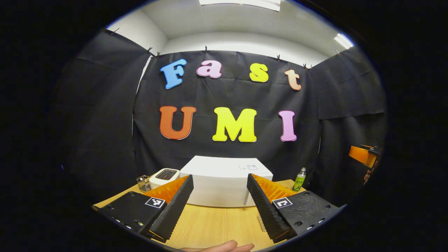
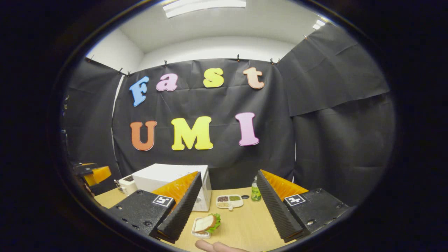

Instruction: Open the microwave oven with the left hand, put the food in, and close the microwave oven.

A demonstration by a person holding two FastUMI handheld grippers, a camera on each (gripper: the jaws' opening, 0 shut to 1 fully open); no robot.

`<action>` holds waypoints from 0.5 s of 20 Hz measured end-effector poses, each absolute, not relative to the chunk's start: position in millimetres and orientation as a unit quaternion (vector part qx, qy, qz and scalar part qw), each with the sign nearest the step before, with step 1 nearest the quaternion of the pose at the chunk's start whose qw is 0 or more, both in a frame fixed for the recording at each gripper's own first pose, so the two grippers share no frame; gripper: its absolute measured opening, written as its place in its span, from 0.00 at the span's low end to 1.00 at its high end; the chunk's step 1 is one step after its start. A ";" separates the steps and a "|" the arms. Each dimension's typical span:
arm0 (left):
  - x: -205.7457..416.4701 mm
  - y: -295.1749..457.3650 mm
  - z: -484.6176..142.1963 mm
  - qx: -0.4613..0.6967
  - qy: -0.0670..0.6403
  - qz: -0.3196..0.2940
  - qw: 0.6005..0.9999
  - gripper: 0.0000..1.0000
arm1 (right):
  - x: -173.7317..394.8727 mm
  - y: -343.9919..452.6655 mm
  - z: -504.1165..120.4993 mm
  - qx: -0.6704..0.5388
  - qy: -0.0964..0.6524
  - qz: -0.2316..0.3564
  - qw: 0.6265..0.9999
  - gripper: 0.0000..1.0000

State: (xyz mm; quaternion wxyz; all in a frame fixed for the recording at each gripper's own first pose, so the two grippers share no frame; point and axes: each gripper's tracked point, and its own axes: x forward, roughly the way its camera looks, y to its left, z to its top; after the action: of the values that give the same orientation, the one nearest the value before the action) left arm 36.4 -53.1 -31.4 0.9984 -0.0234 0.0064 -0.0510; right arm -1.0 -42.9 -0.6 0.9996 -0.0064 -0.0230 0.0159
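Item: microwave oven (image 1: 224,182), white, door shut, standing on the bench (image 1: 213,224) dead ahead of my left tongs (image 1: 219,204), long side across my line of approach. Left tongs: spread wide, holding nothing, raised above the bench and well short of the oven; I judged them the nearer pair to the door.

Item: food, a sandwich (image 2: 207,223) in a small tray, low ahead between my right tongs (image 2: 227,206), just right of the oven's front corner. Right tongs: likewise gaping, nothing held, poised over the bench.
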 end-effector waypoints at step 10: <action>164.1 -113.2 -134.5 -0.005 0.049 -0.021 0.999 0.95 | -2.6 -74.6 -10.9 -0.005 -0.035 -0.010 0.999 0.91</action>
State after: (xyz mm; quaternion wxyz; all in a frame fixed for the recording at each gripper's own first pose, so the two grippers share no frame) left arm 164.1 -113.2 -134.5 0.9986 -0.0055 0.0488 -0.0208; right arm -2.6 -74.6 -10.9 0.9993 -0.0054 -0.0345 -0.0104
